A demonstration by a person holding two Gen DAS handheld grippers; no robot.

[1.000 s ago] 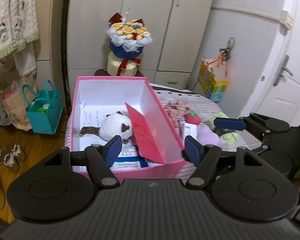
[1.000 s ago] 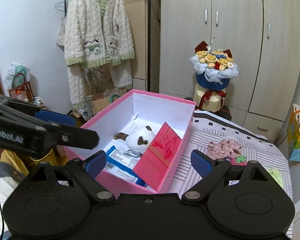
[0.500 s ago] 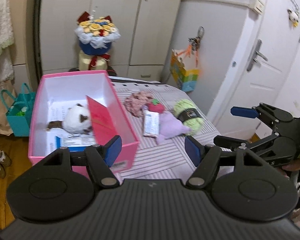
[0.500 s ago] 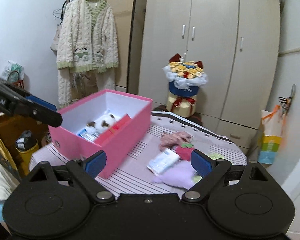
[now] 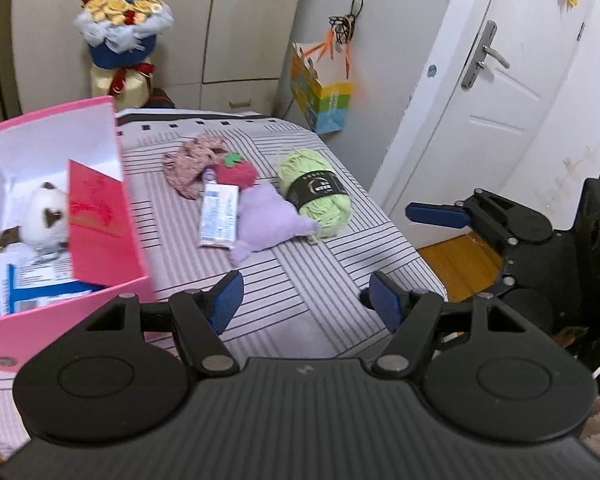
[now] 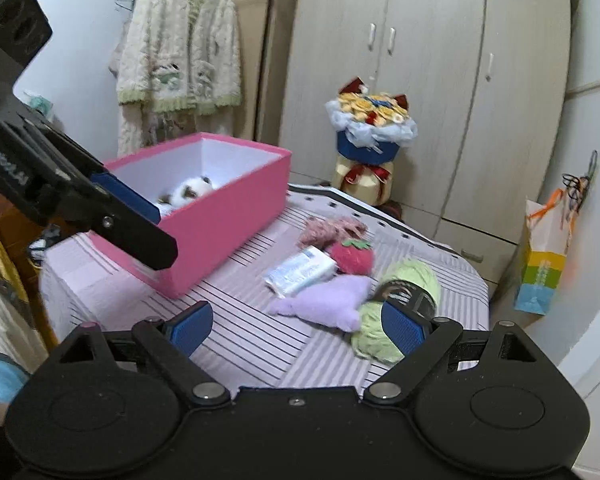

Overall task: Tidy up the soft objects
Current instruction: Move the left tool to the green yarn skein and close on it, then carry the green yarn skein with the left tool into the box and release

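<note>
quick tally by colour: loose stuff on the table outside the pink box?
Pink: 1, scrunchie
Red: 1, strawberry plush
White: 1, tissue pack
Purple: 1, plush
Green: 1, yarn ball
Total: 5

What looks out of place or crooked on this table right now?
In the pink box, a red card leans tilted against the wall beside the cat plush. The tissue pack lies partly over the purple plush.
</note>
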